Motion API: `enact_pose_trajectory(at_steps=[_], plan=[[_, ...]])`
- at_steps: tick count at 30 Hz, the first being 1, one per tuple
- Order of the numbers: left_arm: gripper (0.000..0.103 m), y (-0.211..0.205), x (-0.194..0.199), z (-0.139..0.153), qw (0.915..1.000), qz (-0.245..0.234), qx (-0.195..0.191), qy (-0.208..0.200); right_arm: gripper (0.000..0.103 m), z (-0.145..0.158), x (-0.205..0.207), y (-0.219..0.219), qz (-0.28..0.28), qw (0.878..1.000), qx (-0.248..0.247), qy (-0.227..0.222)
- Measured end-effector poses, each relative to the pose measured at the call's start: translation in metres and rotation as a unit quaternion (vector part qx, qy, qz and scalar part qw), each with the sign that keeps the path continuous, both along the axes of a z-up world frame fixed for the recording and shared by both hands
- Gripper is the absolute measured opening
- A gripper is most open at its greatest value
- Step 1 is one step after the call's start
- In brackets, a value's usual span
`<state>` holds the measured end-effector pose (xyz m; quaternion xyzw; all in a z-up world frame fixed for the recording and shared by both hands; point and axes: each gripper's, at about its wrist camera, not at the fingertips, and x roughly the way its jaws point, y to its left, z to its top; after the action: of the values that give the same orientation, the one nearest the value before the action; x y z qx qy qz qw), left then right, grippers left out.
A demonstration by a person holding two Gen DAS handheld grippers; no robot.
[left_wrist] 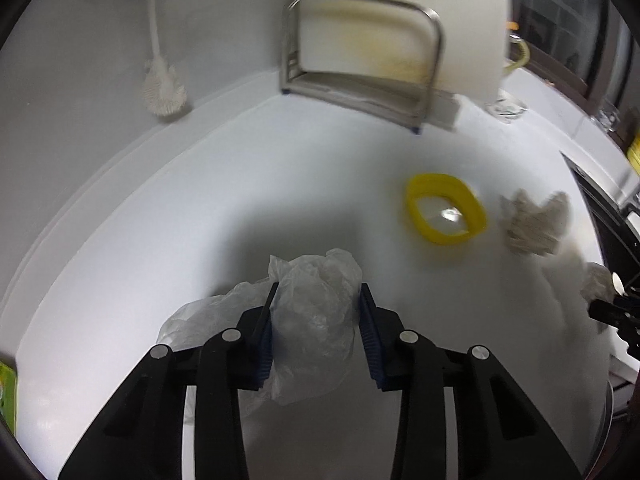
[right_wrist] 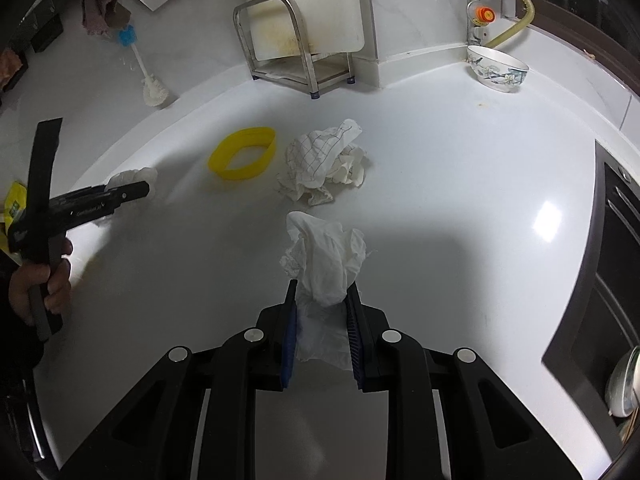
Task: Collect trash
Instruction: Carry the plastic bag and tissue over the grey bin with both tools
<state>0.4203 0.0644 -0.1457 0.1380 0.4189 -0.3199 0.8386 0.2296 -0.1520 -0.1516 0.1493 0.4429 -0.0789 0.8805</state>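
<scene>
In the left wrist view a crumpled clear plastic bag point(left_wrist: 316, 332) sits between the blue pads of my left gripper point(left_wrist: 320, 286), which press on both its sides. My right gripper point(right_wrist: 323, 284) is shut on a wad of white tissue point(right_wrist: 324, 252) held over the white counter point(right_wrist: 440, 200). In the right wrist view the left gripper point(right_wrist: 142, 189) shows side-on at the left, held by a hand point(right_wrist: 44, 284), with pale plastic at its tip. A crumpled checked paper towel point(right_wrist: 324, 164) point(left_wrist: 534, 222) lies loose beside a yellow ring point(right_wrist: 243, 153) point(left_wrist: 444, 210).
A metal rack point(right_wrist: 296, 40) point(left_wrist: 360, 60) holding a white cutting board stands at the back wall, with a bottle brush point(right_wrist: 150, 84) point(left_wrist: 164, 88) to its left. A patterned bowl point(right_wrist: 498, 69) sits at the back right. A dark stove point(right_wrist: 616, 260) borders the counter's right side.
</scene>
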Motion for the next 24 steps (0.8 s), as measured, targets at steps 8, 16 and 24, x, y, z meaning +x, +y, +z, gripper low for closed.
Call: enact_pose_trajectory(at_steps=[8,16,24], plan=[[0.036,0.008,-0.077,0.032,0.9999,0.005,-0.011,0.004,0.022,0.020,-0.039,0.011,0.012,1.000,0.008,-0.021],[0.036,0.002,-0.164,0.056,0.9994,0.018,-0.022,0.021,0.022,0.029,-0.099,0.015,0.035,0.999,0.028,-0.026],[0.036,-0.009,-0.245,0.067,0.9964,0.060,-0.040,0.044,0.022,0.028,-0.165,0.001,0.058,0.997,0.045,-0.007]])
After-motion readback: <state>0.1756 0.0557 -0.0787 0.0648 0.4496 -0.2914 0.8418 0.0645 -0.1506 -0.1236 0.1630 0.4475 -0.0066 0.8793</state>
